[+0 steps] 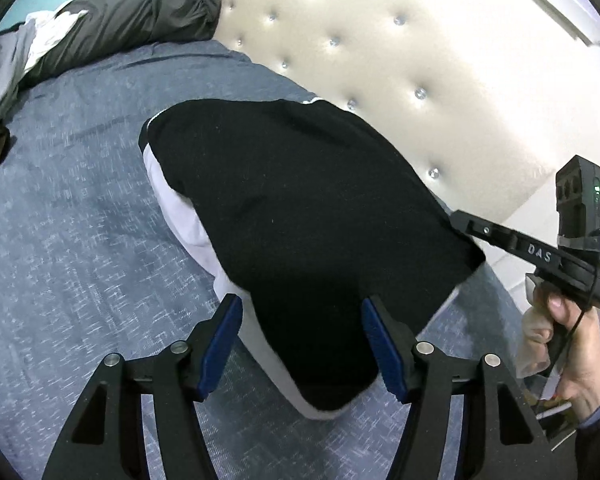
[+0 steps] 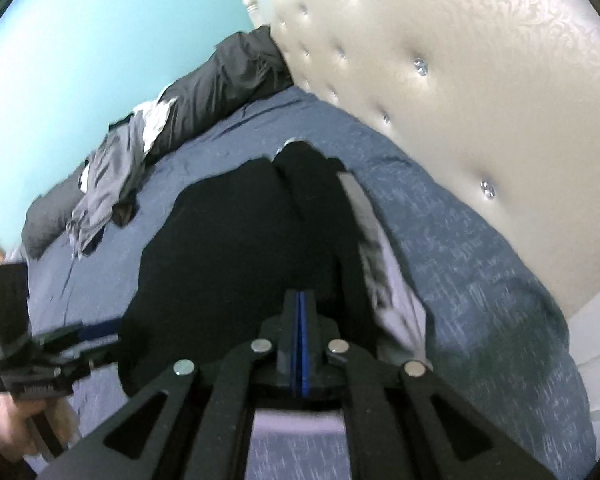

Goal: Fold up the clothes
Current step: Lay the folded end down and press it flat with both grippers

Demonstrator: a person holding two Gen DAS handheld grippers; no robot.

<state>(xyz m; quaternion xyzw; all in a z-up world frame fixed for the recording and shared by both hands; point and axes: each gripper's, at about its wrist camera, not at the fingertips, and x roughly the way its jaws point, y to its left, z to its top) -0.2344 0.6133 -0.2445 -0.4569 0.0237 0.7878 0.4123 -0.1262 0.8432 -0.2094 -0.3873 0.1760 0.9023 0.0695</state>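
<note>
Tongs first: my left tongs (image 1: pixel 302 340) stand wide astride the near edge of the garment (image 1: pixel 300 208), pads not pressing; my right tongs (image 2: pixel 299 340) are pinched together at its black edge, though whether cloth is caught I cannot tell. It lies on the bed (image 1: pixel 80 220), soft, light, floppy; I'd grip hems and corners.

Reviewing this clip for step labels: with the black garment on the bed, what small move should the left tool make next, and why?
Probably close the left tool on the near edge of the black garment. Its blue pads stand open on either side of that edge, apparently without pressing it, while the right tool looks shut at the garment's other side. Gripping both sides would let the fold go on over the blue bedsheet.
</note>
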